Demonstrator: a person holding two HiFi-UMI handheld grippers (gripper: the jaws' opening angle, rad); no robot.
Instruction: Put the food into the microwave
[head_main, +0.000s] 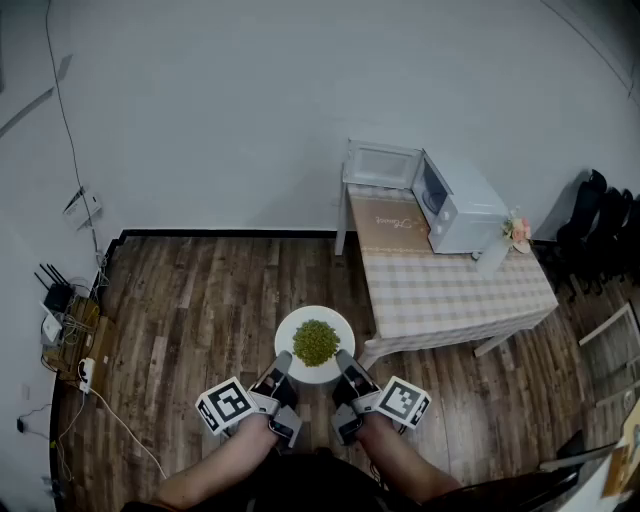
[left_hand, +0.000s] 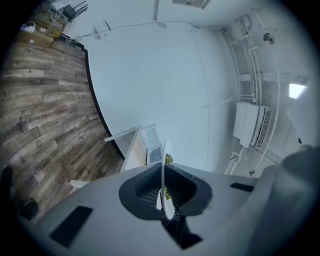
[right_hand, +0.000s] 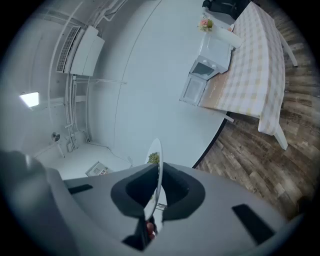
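Left gripper (head_main: 283, 362) clamps plate (head_main: 330, 320) rim at 7 o'clock, right gripper (head_main: 345, 358) at 5 o'clock. Plate over floor (head_main: 200, 290); microwave (head_main: 460, 205) well apart toward 1 o'clock. Plate likely stiff, slick, breakable; green food (head_main: 316, 342) loose: hold your rim grips level.

Both forearms reach forward from the near edge of the head view, the left forearm (head_main: 215, 462) and the right forearm (head_main: 402, 468) running almost parallel and close together. The left tongs (head_main: 283, 360) point away and slightly right, with their marker cube (head_main: 228, 404) on the outer left side. The right tongs (head_main: 344, 358) mirror them, their cube (head_main: 405, 401) on the outer right. Each pair is clamped on the near rim of a white plate (head_main: 298, 326), whose thin edge is pinched between the jaws in both gripper views.
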